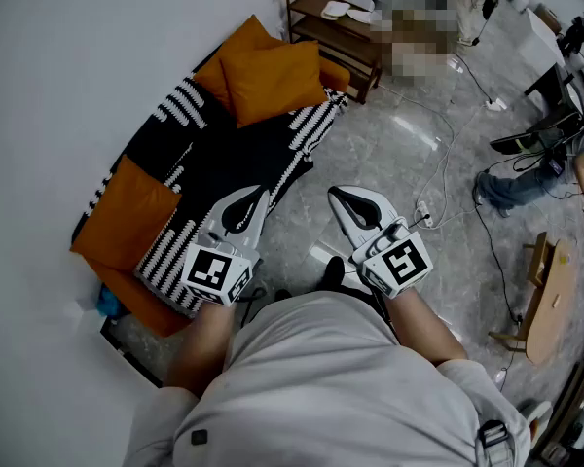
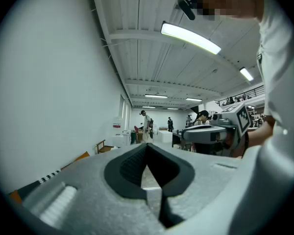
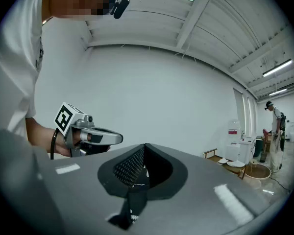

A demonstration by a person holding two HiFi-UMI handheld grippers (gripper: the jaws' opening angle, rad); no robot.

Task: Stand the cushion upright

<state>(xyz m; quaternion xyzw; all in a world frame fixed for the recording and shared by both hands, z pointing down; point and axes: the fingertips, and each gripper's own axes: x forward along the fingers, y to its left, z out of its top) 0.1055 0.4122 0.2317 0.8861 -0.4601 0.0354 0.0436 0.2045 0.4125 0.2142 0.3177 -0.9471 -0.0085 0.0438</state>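
A sofa with a black-and-white striped cover (image 1: 224, 154) runs along the white wall. Two orange cushions lean at its far end, one in front (image 1: 277, 81) and one behind (image 1: 236, 52). Another orange cushion (image 1: 127, 212) lies at the near end. My left gripper (image 1: 263, 193) hovers over the sofa's front edge, shut and holding nothing. Over the grey floor to its right, my right gripper (image 1: 334, 194) is also shut and empty. In the left gripper view the jaws (image 2: 147, 147) meet, with the right gripper (image 2: 210, 133) beside them. The right gripper view shows closed jaws (image 3: 145, 147) and the left gripper (image 3: 88, 136).
A wooden side table (image 1: 336, 22) with plates stands past the sofa's far end. Cables (image 1: 438, 163) trail across the glossy floor. A seated person's legs (image 1: 516, 183) and a wooden stool (image 1: 545, 300) are at the right. Something blue (image 1: 109, 302) lies by the sofa's near corner.
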